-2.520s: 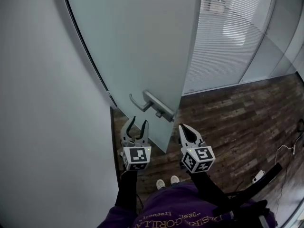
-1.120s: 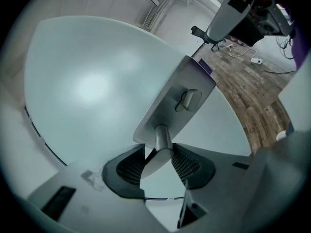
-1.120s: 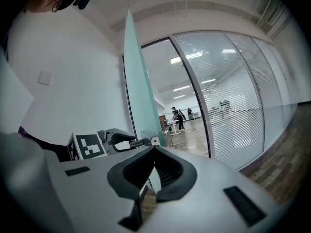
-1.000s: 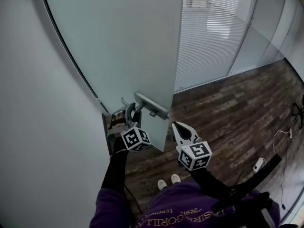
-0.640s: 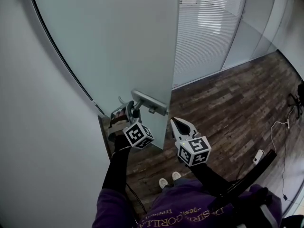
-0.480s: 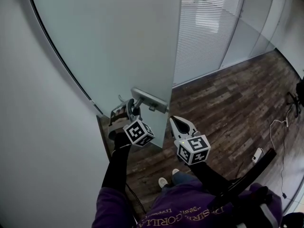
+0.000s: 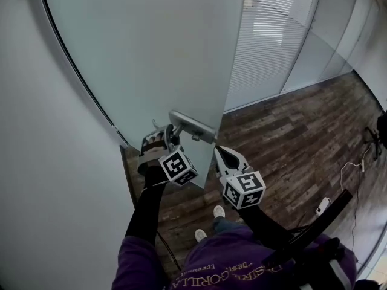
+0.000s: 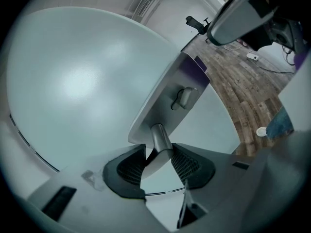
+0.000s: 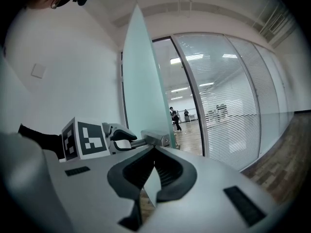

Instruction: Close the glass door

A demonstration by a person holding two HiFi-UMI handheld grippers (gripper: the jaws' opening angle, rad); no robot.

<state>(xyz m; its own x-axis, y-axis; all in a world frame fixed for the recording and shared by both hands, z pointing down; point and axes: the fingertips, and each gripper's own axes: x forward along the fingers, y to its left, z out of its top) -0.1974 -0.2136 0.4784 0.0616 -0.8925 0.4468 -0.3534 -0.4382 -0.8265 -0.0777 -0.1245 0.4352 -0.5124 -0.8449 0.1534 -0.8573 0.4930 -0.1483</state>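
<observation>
The frosted glass door [image 7: 157, 53] stands partly open, its free edge toward the wood floor. Its silver lever handle [image 7: 192, 125] sits near that edge. My left gripper [image 7: 164, 135] is shut on the lever, and in the left gripper view the handle's lever [image 8: 160, 142] is pinched between both pads below the handle plate [image 8: 170, 93]. My right gripper [image 7: 219, 154] hangs free just right of the door edge, its jaws together and holding nothing. In the right gripper view the door's edge [image 9: 141, 81] rises ahead, with the left gripper [image 9: 121, 136] on the handle.
A plain white wall [image 7: 48, 162] runs along the left. Behind the door is a glass partition with blinds [image 7: 272, 35]. Dark wood floor [image 7: 284, 132] spreads to the right, with a cable [image 7: 351, 168] and a small white object [image 7: 320, 207] on it. My shoes [image 7: 219, 211] are below.
The left gripper, earlier hanging free below the handle, has gone up to the lever and closed on it. Since then both grippers have shifted slightly; the right stays shut and free.
</observation>
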